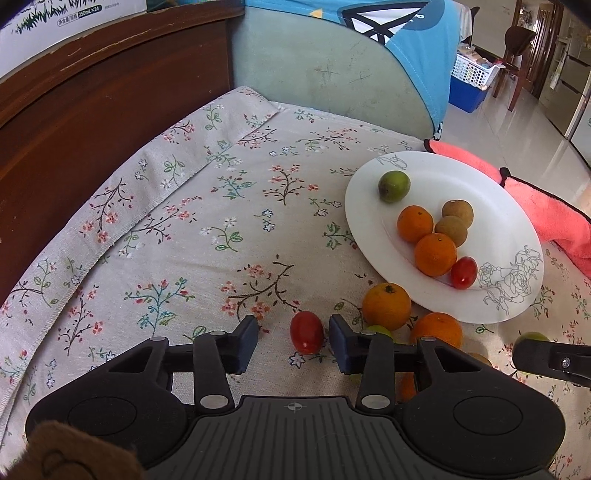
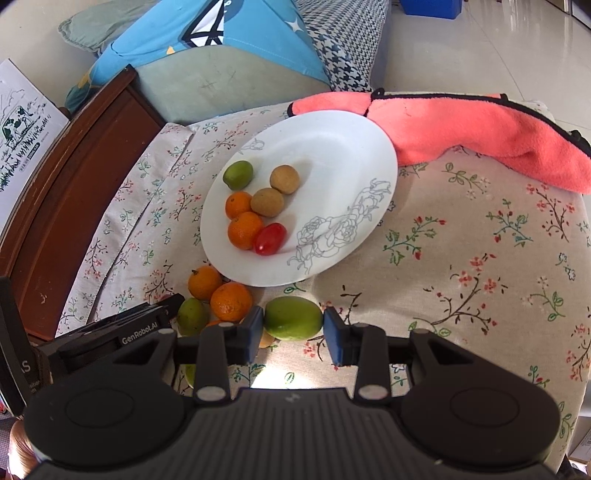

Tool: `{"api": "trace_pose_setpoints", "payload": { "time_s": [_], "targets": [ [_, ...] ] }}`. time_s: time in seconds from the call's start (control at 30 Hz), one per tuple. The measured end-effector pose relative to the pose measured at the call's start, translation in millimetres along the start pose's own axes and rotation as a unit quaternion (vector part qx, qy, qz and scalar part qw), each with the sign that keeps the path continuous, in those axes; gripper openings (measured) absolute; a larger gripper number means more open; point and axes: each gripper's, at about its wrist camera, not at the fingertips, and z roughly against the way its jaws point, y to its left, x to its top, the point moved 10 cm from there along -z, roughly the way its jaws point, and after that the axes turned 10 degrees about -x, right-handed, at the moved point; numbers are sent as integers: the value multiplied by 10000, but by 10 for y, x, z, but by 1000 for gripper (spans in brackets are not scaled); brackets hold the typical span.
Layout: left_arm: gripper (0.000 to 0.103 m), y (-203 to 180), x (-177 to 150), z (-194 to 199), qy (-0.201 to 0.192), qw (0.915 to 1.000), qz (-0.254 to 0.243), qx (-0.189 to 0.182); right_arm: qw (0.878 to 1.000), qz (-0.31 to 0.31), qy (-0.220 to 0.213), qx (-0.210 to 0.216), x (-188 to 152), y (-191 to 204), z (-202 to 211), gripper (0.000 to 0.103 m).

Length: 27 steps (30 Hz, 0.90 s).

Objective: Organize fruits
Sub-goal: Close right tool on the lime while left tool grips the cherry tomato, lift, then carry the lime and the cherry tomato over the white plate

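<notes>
A red cherry tomato (image 1: 306,332) lies on the floral cloth between the jaws of my left gripper (image 1: 293,339). It sits close to the right pad, and a clear gap separates it from the left pad. My right gripper (image 2: 293,325) is shut on a green fruit (image 2: 293,317), low over the cloth. The white plate (image 1: 424,173) (image 2: 332,155) carries a green fruit, two oranges, two brown longans and a tomato. Two loose oranges (image 2: 205,282) (image 2: 231,301) and a small green fruit (image 2: 192,315) lie by the plate's near rim, between the two grippers.
A pink towel (image 2: 461,129) lies along the plate's far side. A dark wooden board (image 1: 92,110) borders the cloth on the left, with a printed carton (image 1: 55,26) above it. A grey-green cushion (image 1: 314,74) and a blue pillow stand behind.
</notes>
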Motion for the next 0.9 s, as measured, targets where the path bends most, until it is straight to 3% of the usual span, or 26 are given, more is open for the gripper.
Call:
{"api": "trace_pose_setpoints", "payload": {
  "time_s": [0.1,0.23,0.53,0.9],
  "targets": [
    [36,-40,-3,-9,-30,9999,-140,67,10000,13,-16,1,3,1,6,36],
    [16,-92,-8,-6,-38,9996,-280,24,10000,17,-14,22,2,-6,10,36],
    [16,-34,10,125,-142,9998,-97,-105,10000,-18,-39,72,21,-9,40,36],
    [16,47,249,614,-669,9958,358,-511,9980,-119,-300,550,187,49,284,36]
  ]
}}
